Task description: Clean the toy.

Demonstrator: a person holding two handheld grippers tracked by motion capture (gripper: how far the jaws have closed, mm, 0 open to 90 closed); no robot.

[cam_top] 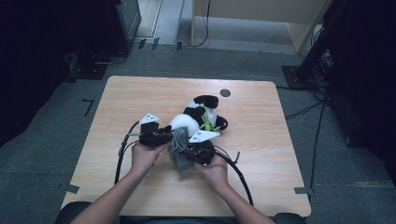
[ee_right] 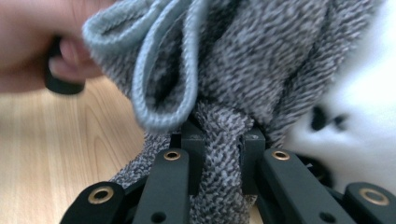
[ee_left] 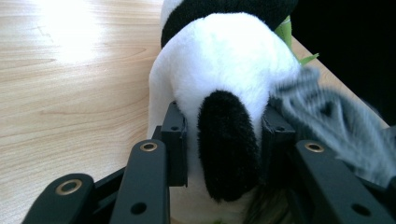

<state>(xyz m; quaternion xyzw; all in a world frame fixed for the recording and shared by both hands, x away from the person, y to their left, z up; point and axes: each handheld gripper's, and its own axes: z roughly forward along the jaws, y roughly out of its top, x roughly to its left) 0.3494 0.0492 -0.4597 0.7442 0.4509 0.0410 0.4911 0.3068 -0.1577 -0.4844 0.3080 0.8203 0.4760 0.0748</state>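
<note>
My left gripper (ee_left: 224,135) is clamped around the black leg of the panda plush (ee_left: 224,70), which lies near the middle of the wooden counter (cam_top: 140,93), its white body just ahead of me. My right gripper (ee_right: 223,140) is clenched on a bunched fold of the grey knitted garment (ee_right: 261,60), whose light ribbed edge hangs beside the panda, touching its white fur.

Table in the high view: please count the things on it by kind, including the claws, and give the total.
Plush panda: 1
Grey knitted sock: 1
Claws: 2, the left claw closed on the panda, the right claw closed on the sock
Total: 4
</note>
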